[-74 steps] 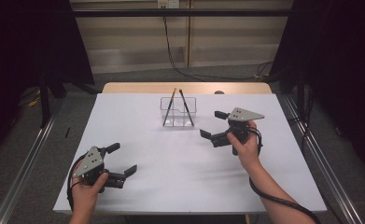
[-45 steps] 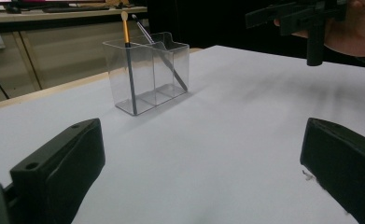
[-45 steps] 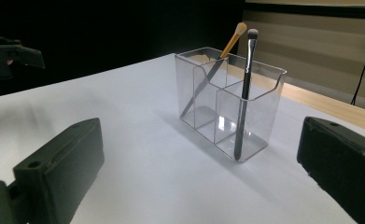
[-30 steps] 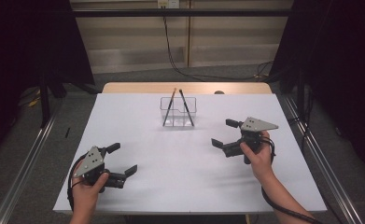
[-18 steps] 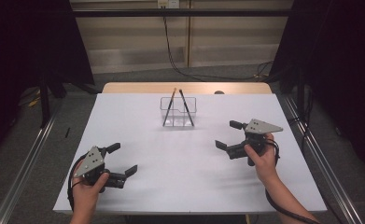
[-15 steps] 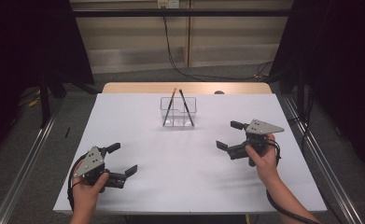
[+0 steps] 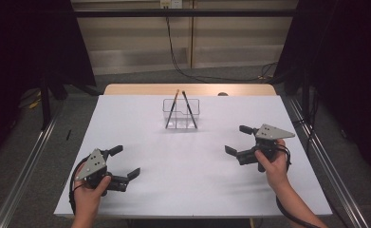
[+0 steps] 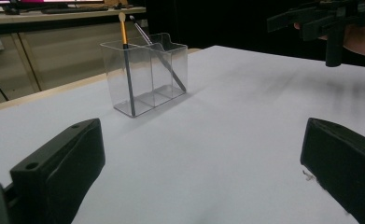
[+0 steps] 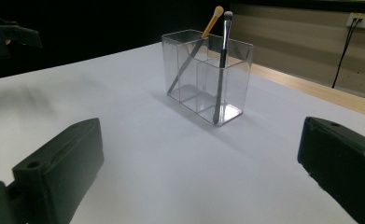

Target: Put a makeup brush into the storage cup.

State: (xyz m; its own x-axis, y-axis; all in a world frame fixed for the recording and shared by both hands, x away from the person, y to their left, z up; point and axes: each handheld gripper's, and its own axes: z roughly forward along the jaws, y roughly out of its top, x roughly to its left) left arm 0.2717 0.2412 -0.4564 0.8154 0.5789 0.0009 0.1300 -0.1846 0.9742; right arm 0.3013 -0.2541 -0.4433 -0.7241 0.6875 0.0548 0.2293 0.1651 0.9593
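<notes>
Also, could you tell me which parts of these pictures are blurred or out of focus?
Left gripper view: the clear holder is sharp, the near jaws soft, the right gripper blurred. Right gripper view: holder sharp, jaws soft. High view: evenly sharp, dark at both sides.

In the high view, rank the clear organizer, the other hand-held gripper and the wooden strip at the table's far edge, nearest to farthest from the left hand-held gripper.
From the left hand-held gripper, near the table's front left:
1. Clear organizer, ahead toward the far middle, holding two brushes.
2. Right hand-held gripper, across on the right side; only slightly farther than the organizer.
3. Wooden strip, along the far edge, behind the organizer.
</notes>
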